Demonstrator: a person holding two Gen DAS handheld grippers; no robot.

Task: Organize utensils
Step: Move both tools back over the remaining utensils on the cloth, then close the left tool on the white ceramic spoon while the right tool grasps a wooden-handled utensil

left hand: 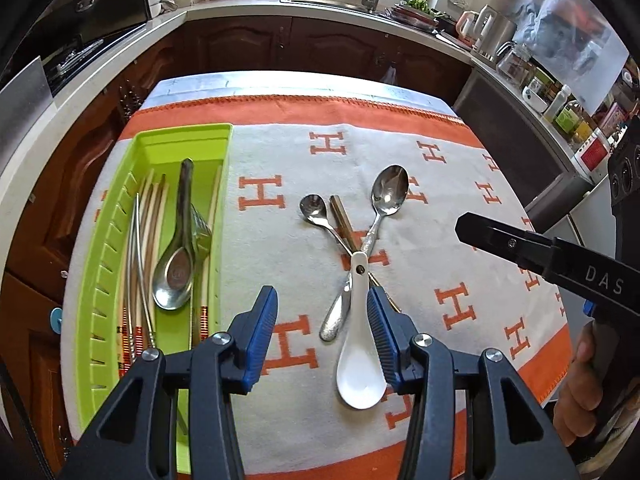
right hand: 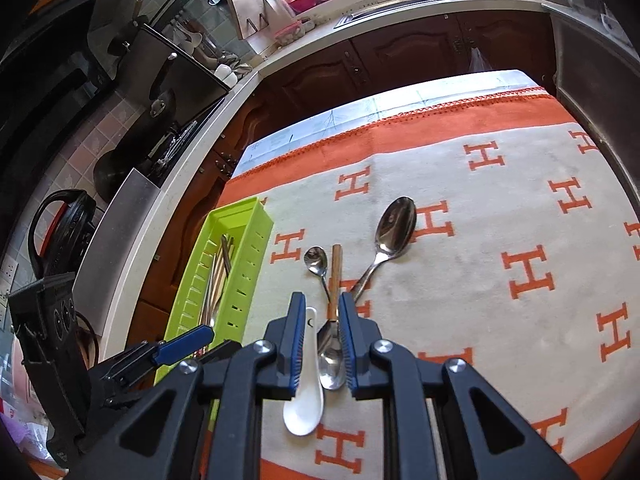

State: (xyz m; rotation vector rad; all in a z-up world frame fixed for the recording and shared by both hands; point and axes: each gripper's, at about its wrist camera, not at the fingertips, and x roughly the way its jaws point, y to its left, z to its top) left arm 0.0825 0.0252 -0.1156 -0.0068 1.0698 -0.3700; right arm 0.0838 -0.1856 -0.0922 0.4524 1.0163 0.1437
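Between the parted left fingers (left hand: 322, 330), holding nothing, lies cloth; a white spoon (left hand: 359, 344) touches the right pad. Right fingers (right hand: 320, 344) stand slightly apart, empty. Closing may jostle the crossed spoons at twelve o'clock; tray (left hand: 92, 312) at nine.

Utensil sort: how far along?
Done: chopsticks and a metal soup spoon lie in the green tray. In hand: nothing; left claw and right claw open. Left on the cloth: white spoon, small spoon, large spoon, wooden-handled piece.
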